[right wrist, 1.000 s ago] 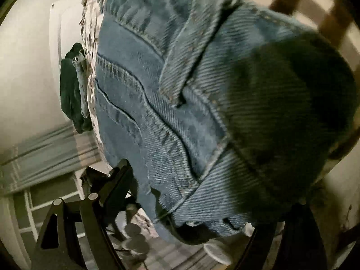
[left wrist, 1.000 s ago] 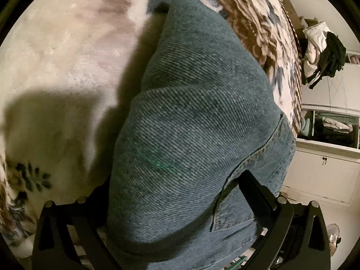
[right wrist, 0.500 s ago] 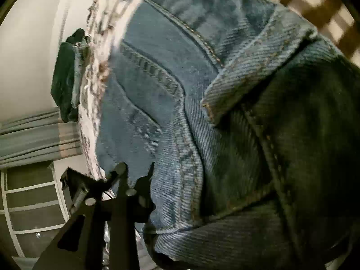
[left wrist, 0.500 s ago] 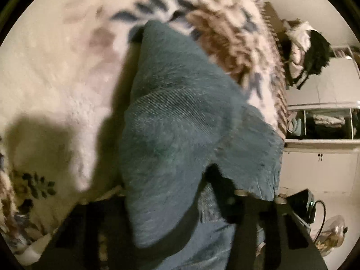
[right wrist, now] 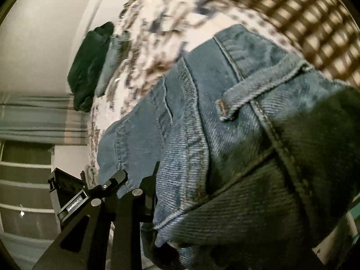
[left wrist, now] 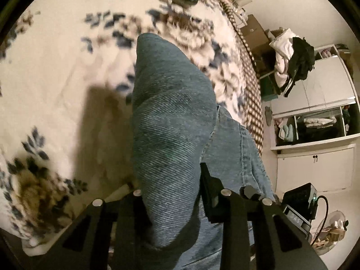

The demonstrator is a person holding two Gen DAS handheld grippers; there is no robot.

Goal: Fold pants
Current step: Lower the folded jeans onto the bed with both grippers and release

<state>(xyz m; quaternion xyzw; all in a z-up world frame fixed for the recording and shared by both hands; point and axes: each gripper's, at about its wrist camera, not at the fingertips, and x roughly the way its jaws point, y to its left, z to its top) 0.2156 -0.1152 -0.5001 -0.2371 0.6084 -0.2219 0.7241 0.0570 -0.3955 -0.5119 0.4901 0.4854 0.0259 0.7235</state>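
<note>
Spreading under everything is a flowered blanket [left wrist: 56,72], where the jeans [left wrist: 171,121] are running lengthwise away from the left gripper [left wrist: 171,193], which is clamping a fold, while the right gripper [right wrist: 202,193] is pinching the waistband end beside it.

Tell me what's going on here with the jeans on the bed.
A person is folding a pair of blue jeans over a floral blanket on a bed, using a handheld gripper in each hand. The left gripper is shut on a fold of denim, which rises in a ridge in front of it. The right gripper pinches the jeans near a belt loop at the waistband. The jeans look bunched, not yet laid flat. A dark garment lies near the bed's edge.
</note>
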